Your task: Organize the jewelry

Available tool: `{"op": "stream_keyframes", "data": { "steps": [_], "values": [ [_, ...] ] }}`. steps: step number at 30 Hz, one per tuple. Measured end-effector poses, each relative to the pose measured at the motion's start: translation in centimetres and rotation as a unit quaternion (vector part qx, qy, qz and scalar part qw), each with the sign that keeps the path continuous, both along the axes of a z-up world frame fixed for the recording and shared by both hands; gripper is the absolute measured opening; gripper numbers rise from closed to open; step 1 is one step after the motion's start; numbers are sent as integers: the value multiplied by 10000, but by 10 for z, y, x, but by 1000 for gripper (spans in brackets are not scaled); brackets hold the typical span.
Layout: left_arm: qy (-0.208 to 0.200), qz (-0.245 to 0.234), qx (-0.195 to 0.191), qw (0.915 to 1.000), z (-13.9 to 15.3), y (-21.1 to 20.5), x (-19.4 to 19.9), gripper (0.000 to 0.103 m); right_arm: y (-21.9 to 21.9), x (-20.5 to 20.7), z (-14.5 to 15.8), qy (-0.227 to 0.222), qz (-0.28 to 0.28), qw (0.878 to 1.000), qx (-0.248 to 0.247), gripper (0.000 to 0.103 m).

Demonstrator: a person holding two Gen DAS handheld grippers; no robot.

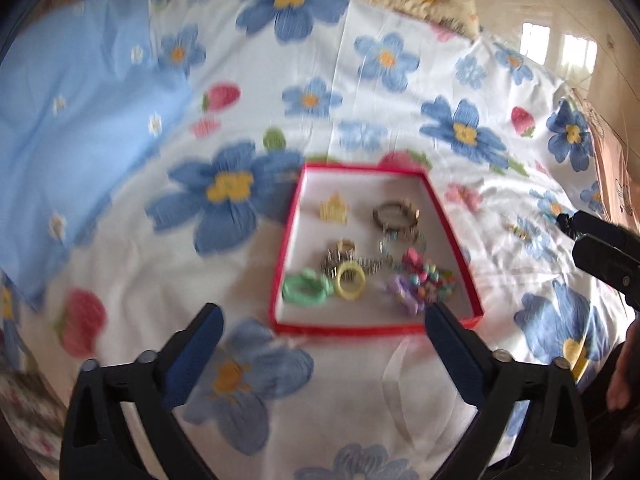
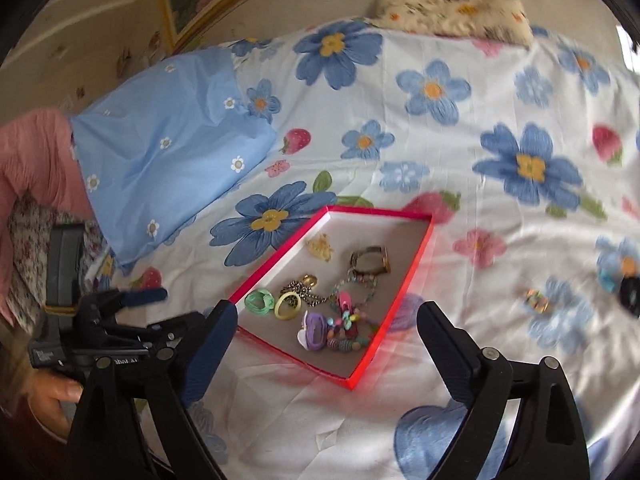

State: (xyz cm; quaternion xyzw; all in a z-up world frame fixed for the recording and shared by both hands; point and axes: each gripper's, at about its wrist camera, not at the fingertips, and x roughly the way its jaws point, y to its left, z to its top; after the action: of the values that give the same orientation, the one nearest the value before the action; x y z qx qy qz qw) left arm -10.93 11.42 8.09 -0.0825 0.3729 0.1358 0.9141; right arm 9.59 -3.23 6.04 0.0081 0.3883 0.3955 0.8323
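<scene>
A shallow red-rimmed tray lies on the flowered bedsheet. It holds several pieces: a gold crown-shaped clip, a dark bracelet, a green hair tie, a yellow ring, a purple clip and colourful beads. My left gripper hangs open above the tray's near edge, nothing between its fingers. My right gripper is also open and empty, above the tray's near corner. A small gold piece lies loose on the sheet to the right of the tray.
A light blue pillow lies left of the tray, and a patterned cushion at the far edge of the bed. A black and teal item sits at the far right. A cardboard box stands beside the bed. A person's hand holds the left gripper.
</scene>
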Motion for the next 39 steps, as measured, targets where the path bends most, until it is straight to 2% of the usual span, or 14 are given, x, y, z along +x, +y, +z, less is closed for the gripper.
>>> {"op": "stream_keyframes", "data": {
  "steps": [3, 5, 9, 13, 18, 23, 31, 39],
  "values": [
    [-240, 29, 237, 9994, 13, -11, -13, 102, -2, -4, 17, -213, 45, 9998, 6, 103],
    [-301, 123, 312, 9990, 8, -15, -19, 103, -5, -9, 19, -267, 8, 9996, 78, 103],
    [-281, 243, 97, 9993, -16, -17, -24, 102, -4, -20, -5, -217, -150, 9996, 49, 103],
    [-139, 437, 261, 9986, -40, -20, -25, 102, -4, -30, -34, -195, -265, 9995, -24, 103],
    [-44, 507, 295, 9983, -55, -23, -17, 102, -2, -35, -59, -54, -222, 9996, -190, 103],
    [-137, 574, 275, 9979, -62, -22, -21, 102, -1, -40, -73, -63, -209, 9994, -261, 103],
    [-385, 521, 400, 9971, -64, -30, -37, 102, -2, -50, -76, -290, -280, 9989, -221, 103],
    [-429, 476, 556, 9964, -60, -42, -47, 102, -7, -51, -70, -426, -339, 9984, -134, 103]
  ]
}}
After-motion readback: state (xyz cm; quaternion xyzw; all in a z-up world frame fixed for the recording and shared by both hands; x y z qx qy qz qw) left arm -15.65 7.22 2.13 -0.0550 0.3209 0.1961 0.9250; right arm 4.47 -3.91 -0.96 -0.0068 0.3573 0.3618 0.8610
